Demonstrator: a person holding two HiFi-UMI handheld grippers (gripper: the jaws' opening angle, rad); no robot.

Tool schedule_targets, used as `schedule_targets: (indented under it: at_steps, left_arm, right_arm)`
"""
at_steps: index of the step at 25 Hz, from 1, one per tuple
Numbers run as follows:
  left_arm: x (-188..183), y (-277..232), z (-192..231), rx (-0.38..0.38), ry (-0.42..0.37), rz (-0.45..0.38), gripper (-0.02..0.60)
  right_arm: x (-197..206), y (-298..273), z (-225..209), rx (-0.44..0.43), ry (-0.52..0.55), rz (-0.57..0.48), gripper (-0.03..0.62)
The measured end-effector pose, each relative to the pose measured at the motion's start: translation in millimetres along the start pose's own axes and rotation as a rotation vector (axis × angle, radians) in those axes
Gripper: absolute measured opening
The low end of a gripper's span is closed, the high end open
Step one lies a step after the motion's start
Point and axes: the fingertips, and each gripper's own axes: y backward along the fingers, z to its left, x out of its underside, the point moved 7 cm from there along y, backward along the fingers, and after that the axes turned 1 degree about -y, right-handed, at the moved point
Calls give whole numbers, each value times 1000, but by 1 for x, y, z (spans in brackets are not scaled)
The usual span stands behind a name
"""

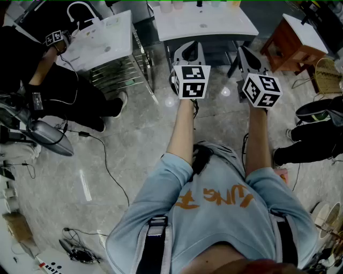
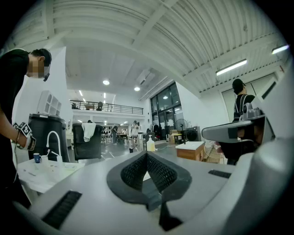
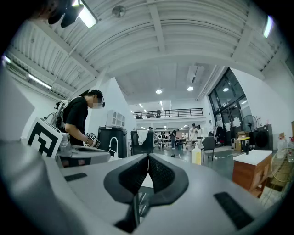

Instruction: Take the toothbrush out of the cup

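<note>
Two tools are in your hands, held level and side by side over the pale stone floor (image 1: 139, 144), short of the white worktop (image 1: 214, 24) ahead of you.

Left tool (image 2: 147, 155): jaws brought together, the dark ribbed pads (image 2: 133, 172) meeting at their tips, nothing gripped between them. Its marker cube (image 1: 191, 81) sits above your left forearm.

Right tool (image 3: 148, 157): jaws likewise closed tip to tip, pads (image 3: 161, 176) bare, nothing held. Its marker cube (image 1: 261, 90) stands just beside the left one, the two apart.

Toothbrush and cup: neither can be identified with certainty. Several small pale items (image 1: 172, 5) line the far edge of the white worktop in the head view, too small to name. The left tool's camera shows a small blue container (image 2: 36, 158) standing upright near a white faucet (image 2: 53, 143) on the sink unit (image 1: 102, 40) to your left; whether it holds a brush cannot be told. Both are well apart from either tool.

Other findings: a person in black (image 1: 48, 85) stands at that sink unit with a marker cube at the wrist. A pale yellow bottle (image 3: 196, 156) stands in the background past the right tool. A wooden side table (image 1: 292, 43) with a white top stands to the right of the worktop.
</note>
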Motion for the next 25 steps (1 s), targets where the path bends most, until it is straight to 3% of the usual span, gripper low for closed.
schedule_targets:
  at_steps: [5, 25]
  left_arm:
    - [0, 2, 4, -28, -4, -14, 8]
    - [-16, -6, 37, -20, 30, -40, 8]
  right_arm:
    - [0, 5, 0, 3, 9, -9, 28]
    - [-15, -11, -3, 31, 16, 5, 28]
